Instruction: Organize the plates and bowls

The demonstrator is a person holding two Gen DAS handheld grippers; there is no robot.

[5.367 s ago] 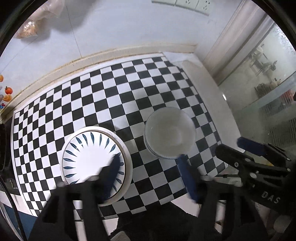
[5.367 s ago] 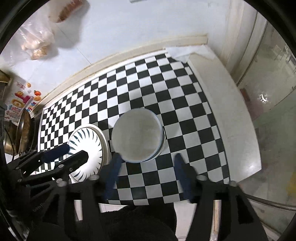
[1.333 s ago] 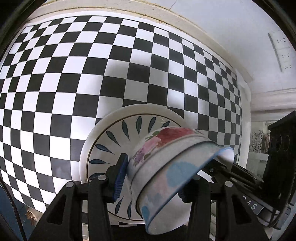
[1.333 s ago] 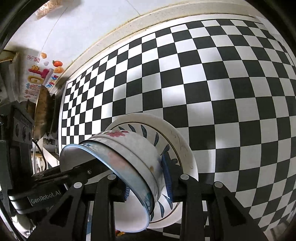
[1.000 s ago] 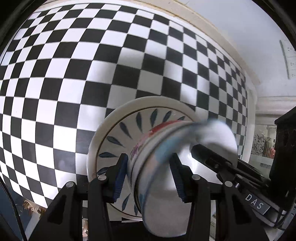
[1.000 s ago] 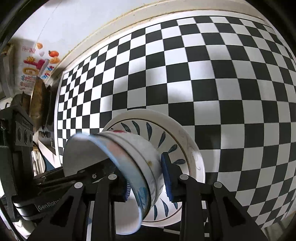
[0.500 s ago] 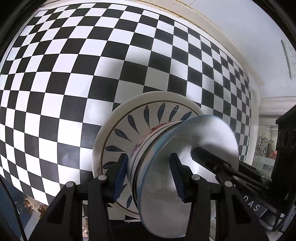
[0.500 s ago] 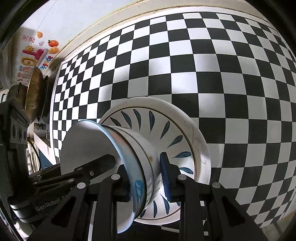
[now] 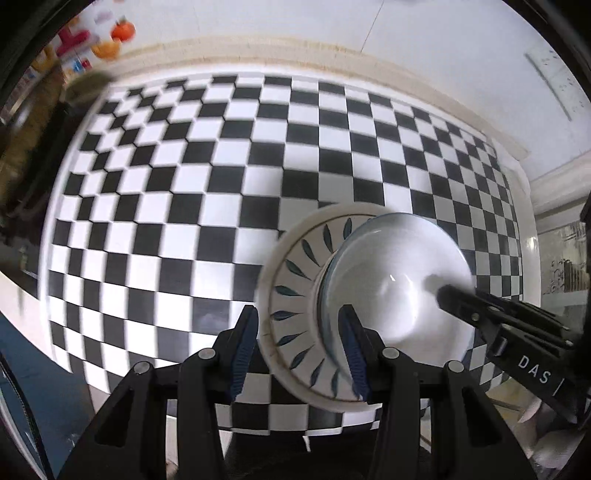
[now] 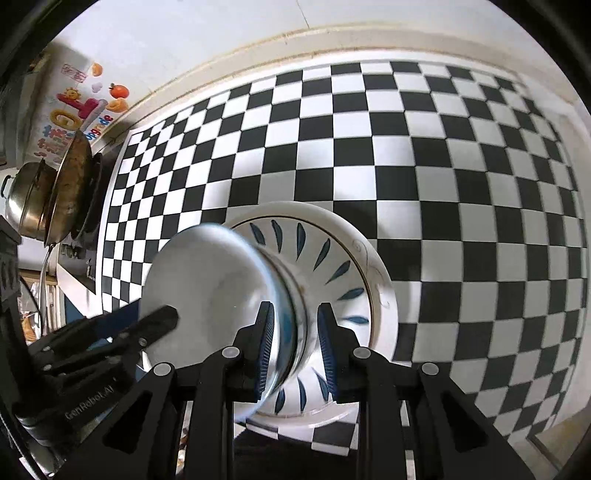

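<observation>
While we hover left gripper (image 9: 299, 354) unclenched astride plate (image 9: 291, 291) rim, right gripper (image 10: 293, 343) straddles bowl (image 10: 214, 291) wall, contact unclear. Bowl sits upright on plate, checkered cloth (image 9: 184, 184) beneath. Only right view shows pots (image 10: 48, 195).

A black-and-white checkered cloth (image 10: 406, 155) covers the bench. Past its left edge a steel pot (image 10: 26, 199) and a dark wok (image 10: 72, 184) sit on a stove (image 10: 86, 236). Colourful fruit and letter stickers (image 10: 79, 105) dot the white wall (image 10: 221, 33) above the far left corner. A pale sealant strip (image 9: 295, 48) runs along the far edge.
</observation>
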